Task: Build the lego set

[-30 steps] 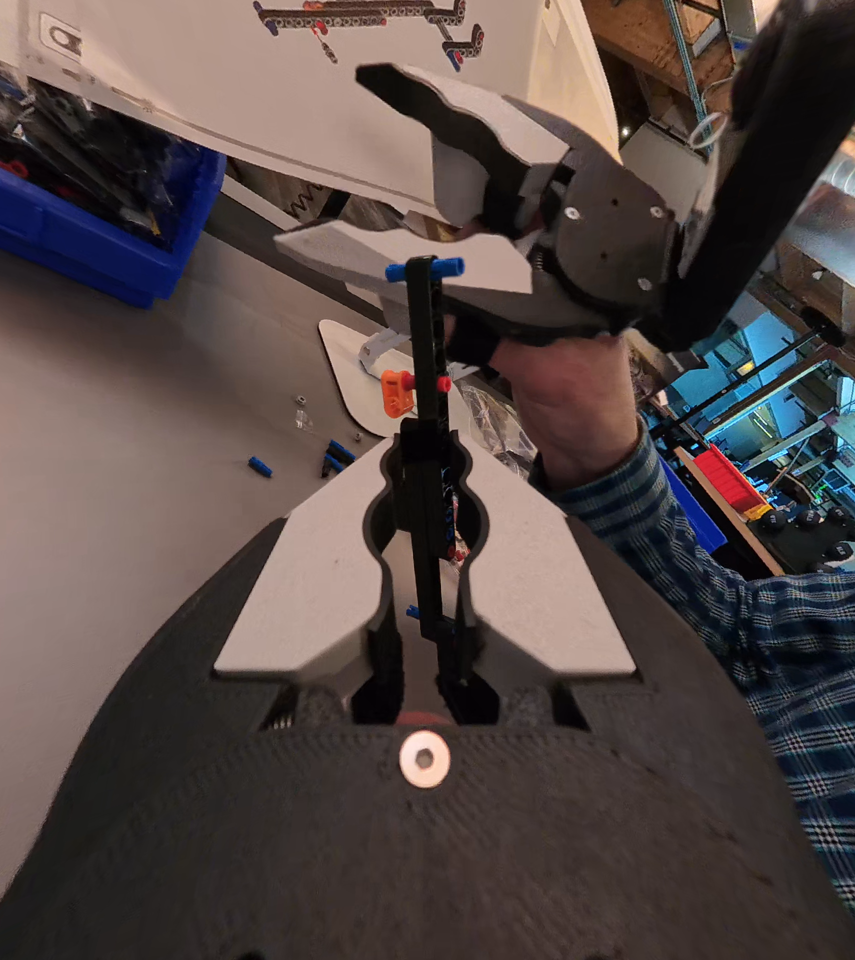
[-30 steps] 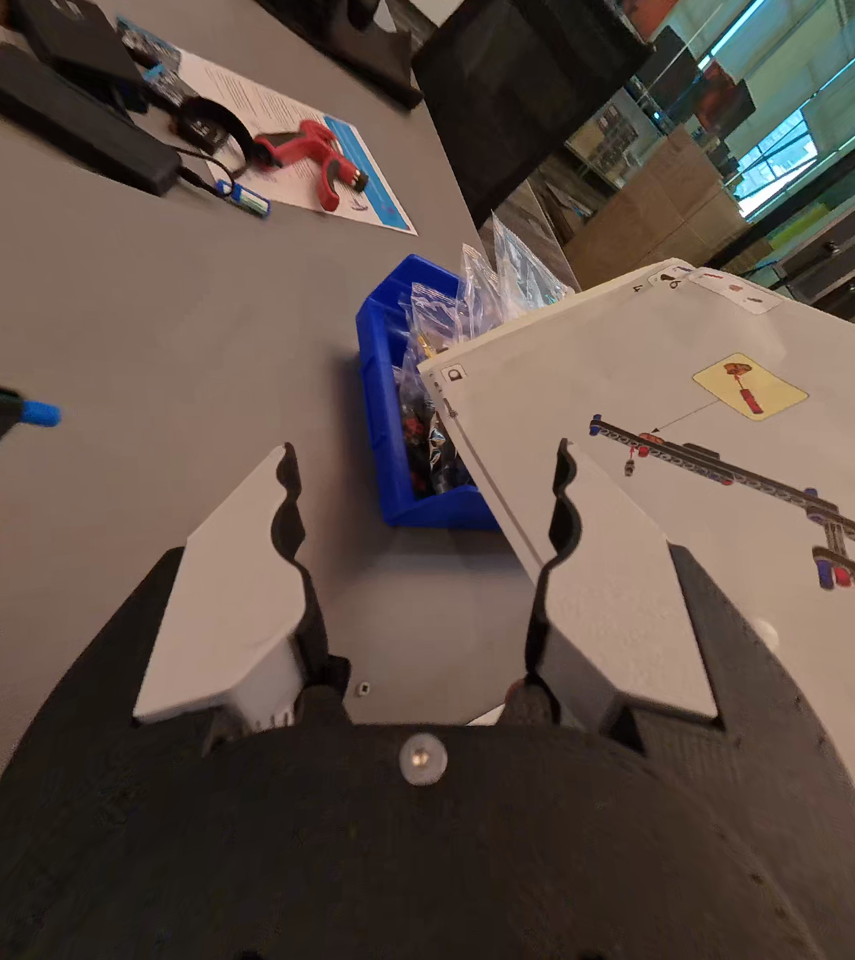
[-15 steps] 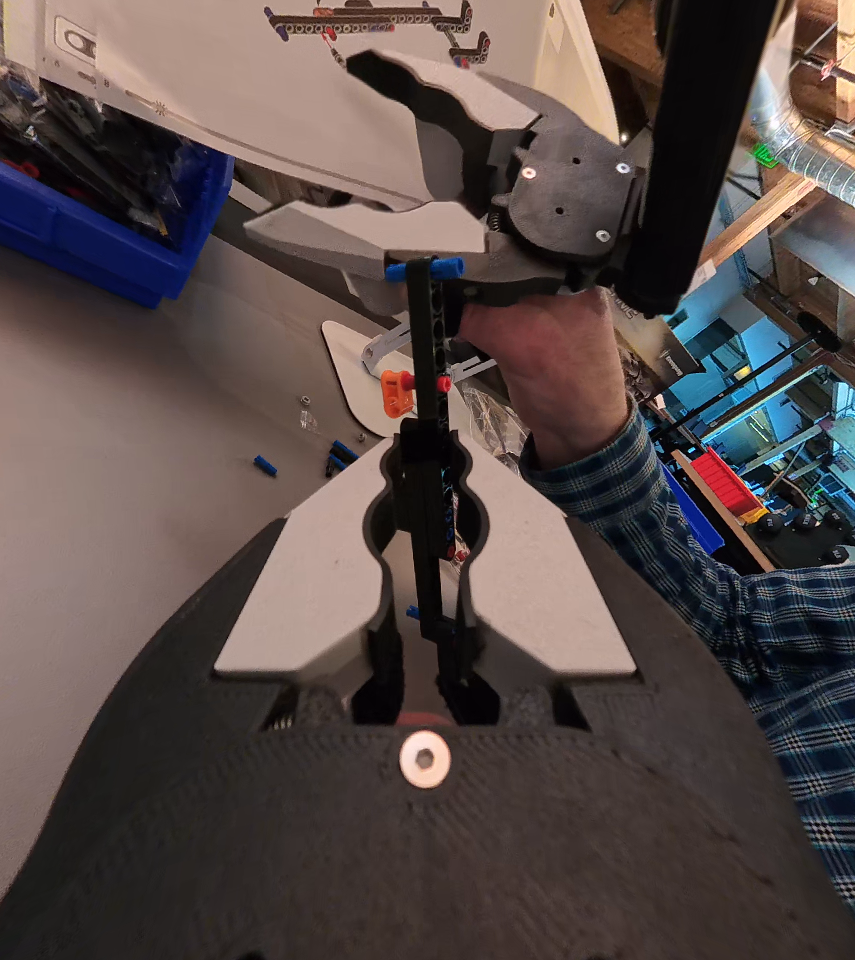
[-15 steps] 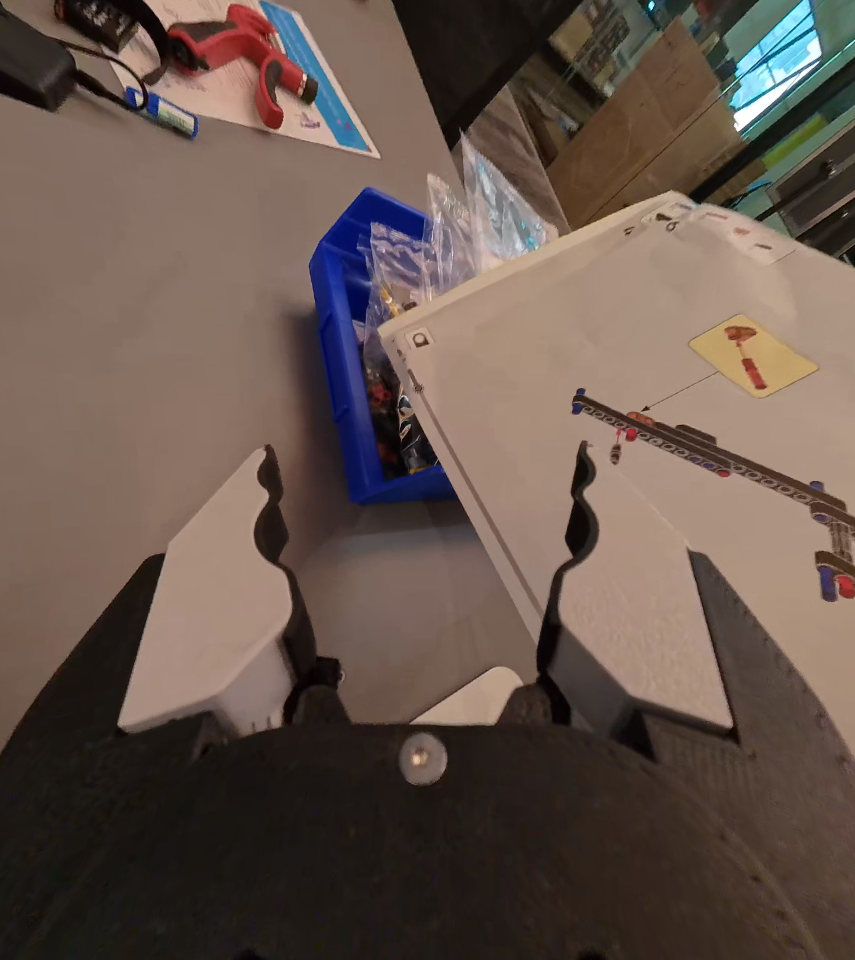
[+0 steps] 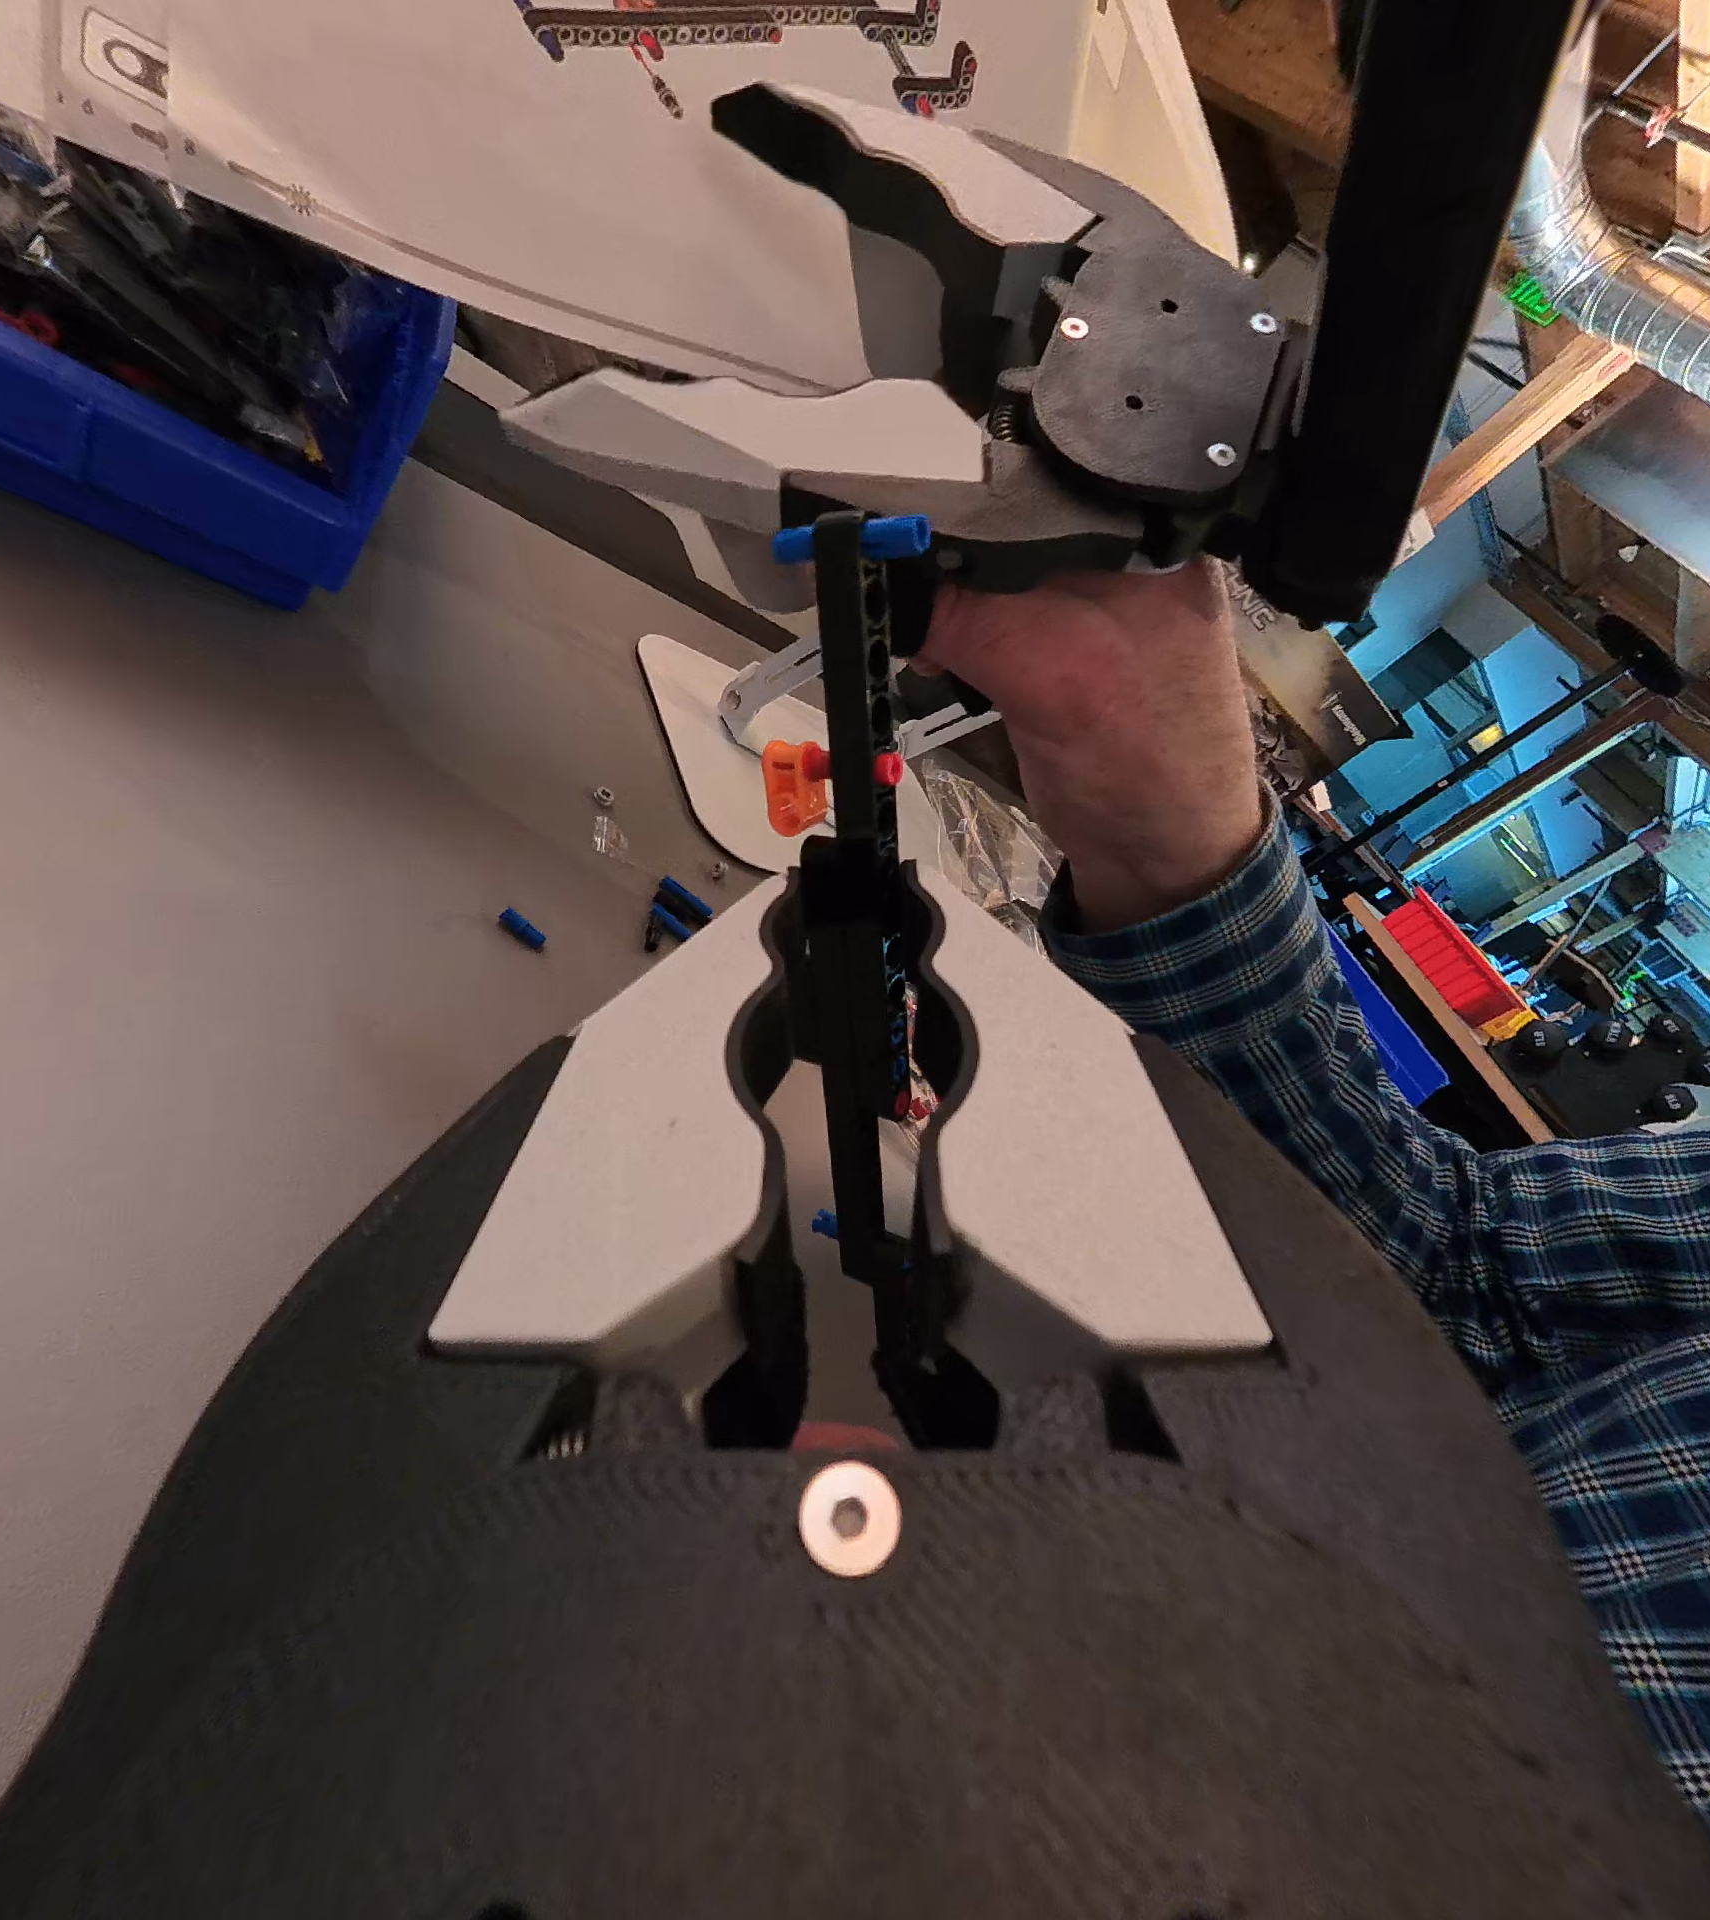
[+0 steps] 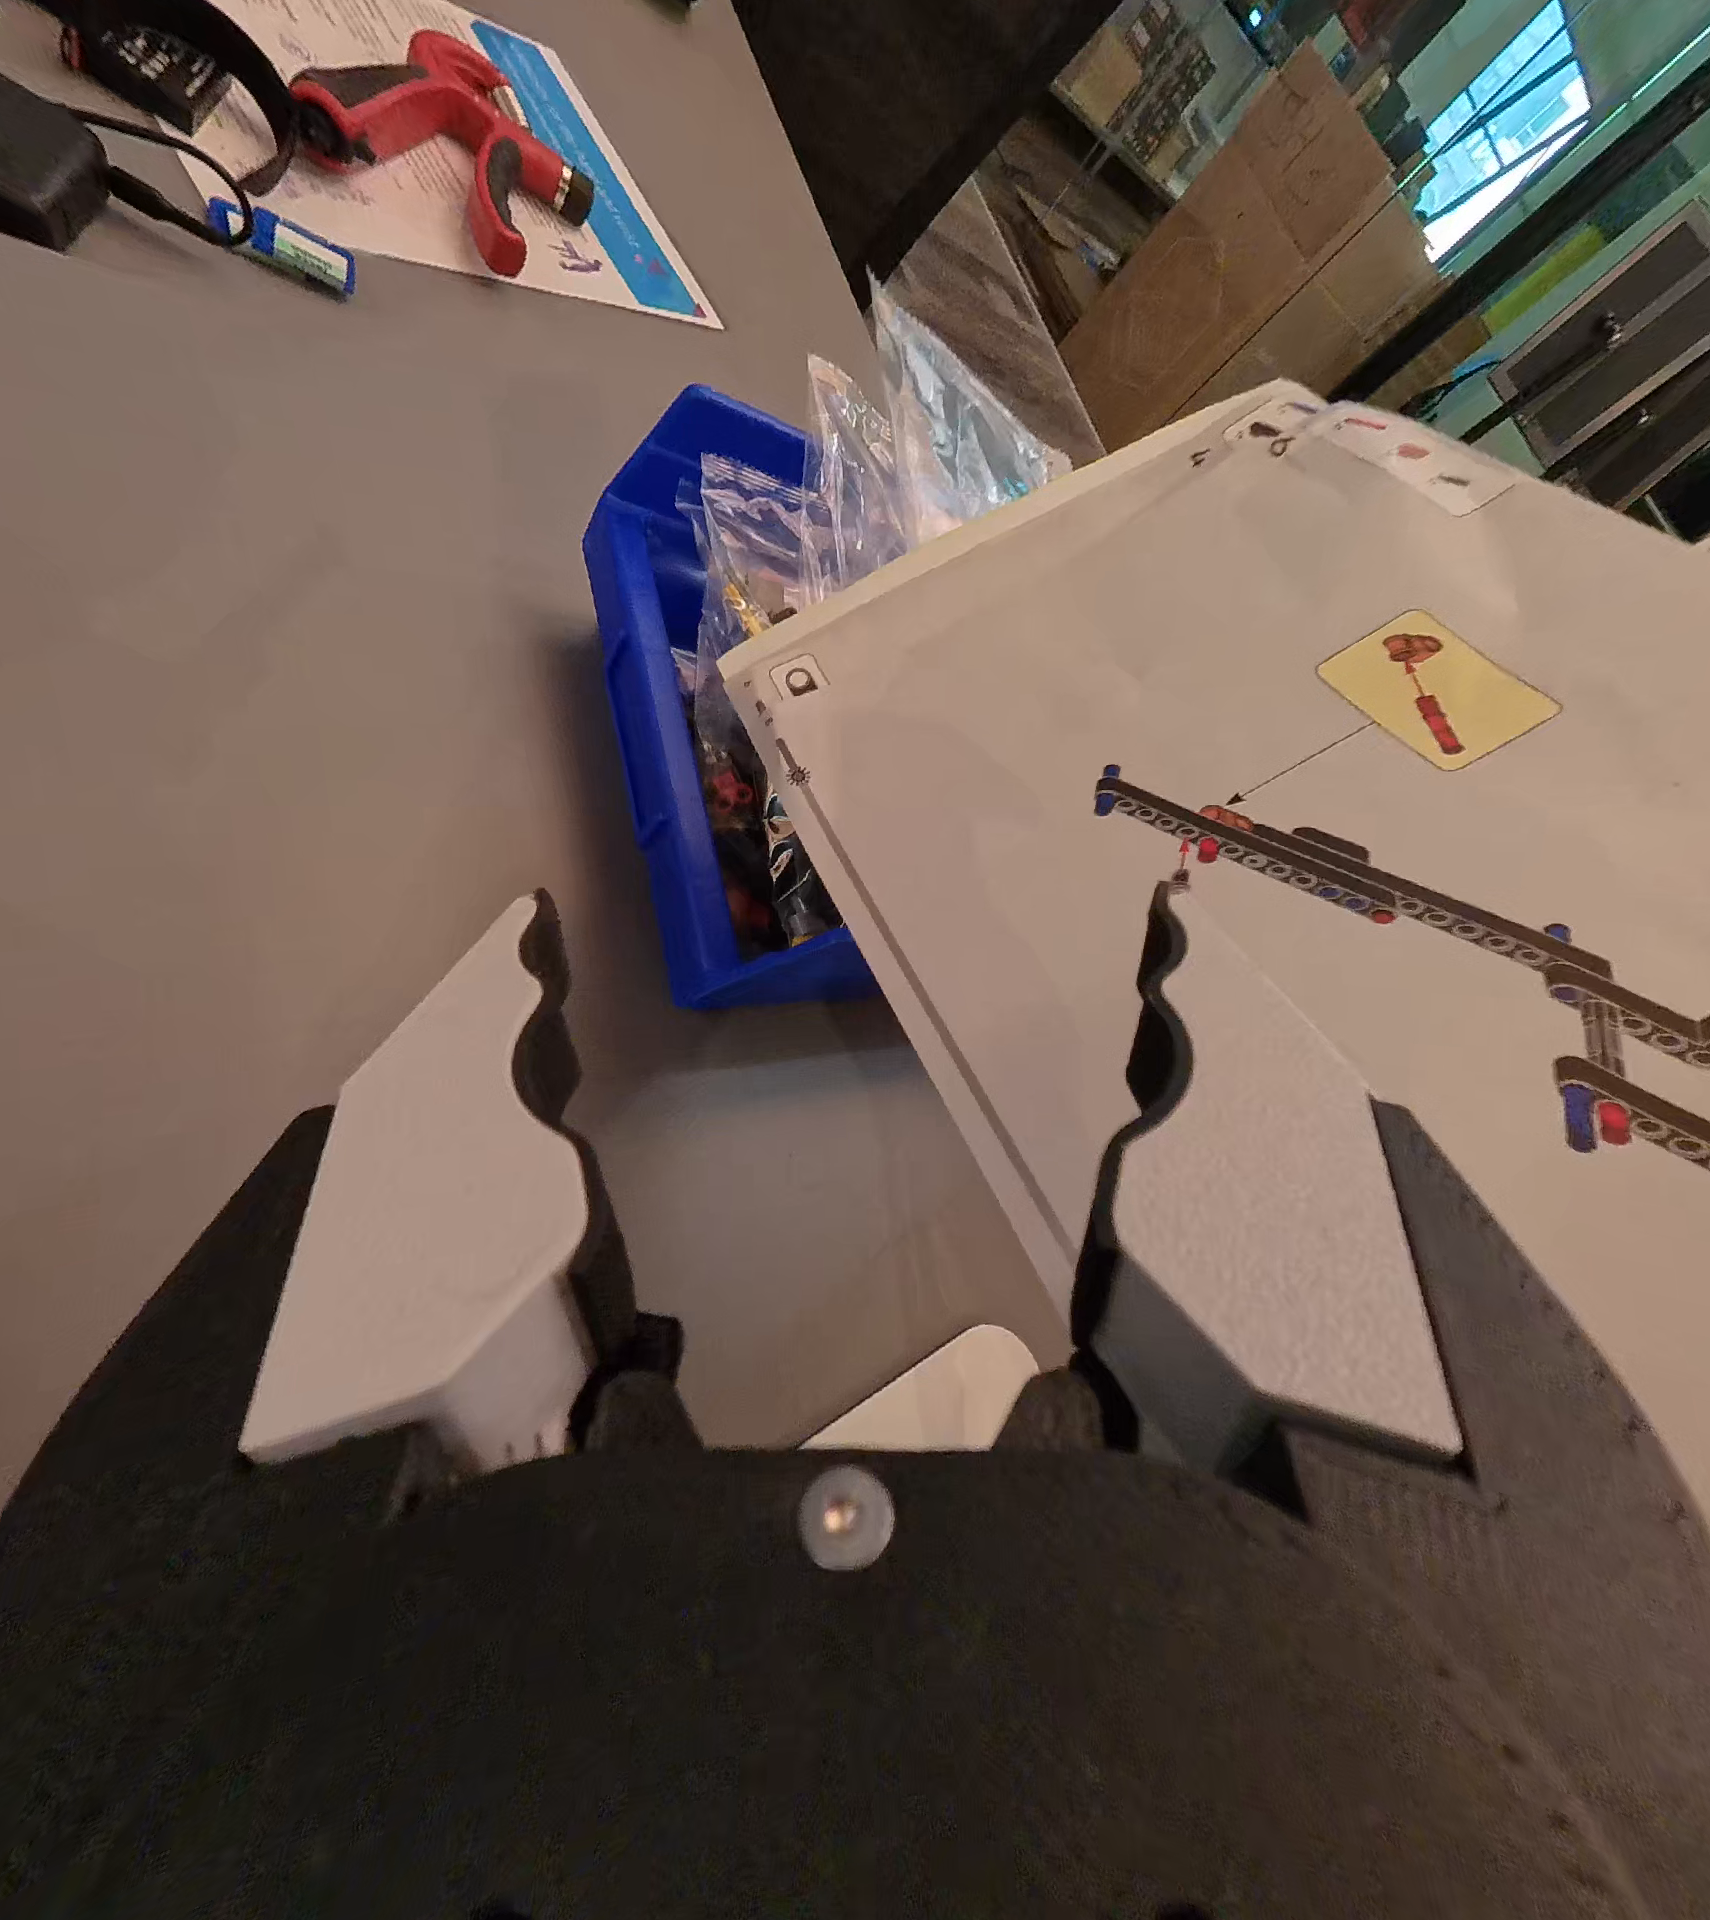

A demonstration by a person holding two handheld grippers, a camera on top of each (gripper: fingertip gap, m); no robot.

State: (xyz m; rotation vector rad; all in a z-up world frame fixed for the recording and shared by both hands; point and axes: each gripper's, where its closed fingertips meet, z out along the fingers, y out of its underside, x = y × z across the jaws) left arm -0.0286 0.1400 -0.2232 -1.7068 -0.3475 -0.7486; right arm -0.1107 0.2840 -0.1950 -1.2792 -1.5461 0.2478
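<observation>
A grey table (image 6: 207,644) lies beneath both grippers. Ahead of the right gripper (image 6: 846,966), whose jaws stand wide apart and empty, an instruction booklet (image 6: 1246,644) leans over a blue bin (image 6: 653,790). The left gripper (image 5: 851,997) clamps a black lego beam (image 5: 856,727), which sticks out past its jaws, blue pin (image 5: 851,538) at the far end.

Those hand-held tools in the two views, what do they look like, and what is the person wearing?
Each tool, left and right, has a rough black body shaped like a fan, a silver screw in its middle, and two pale grey fingers with wavy black inner edges. The right one carries a black handle. The person's sleeve is blue plaid.
</observation>
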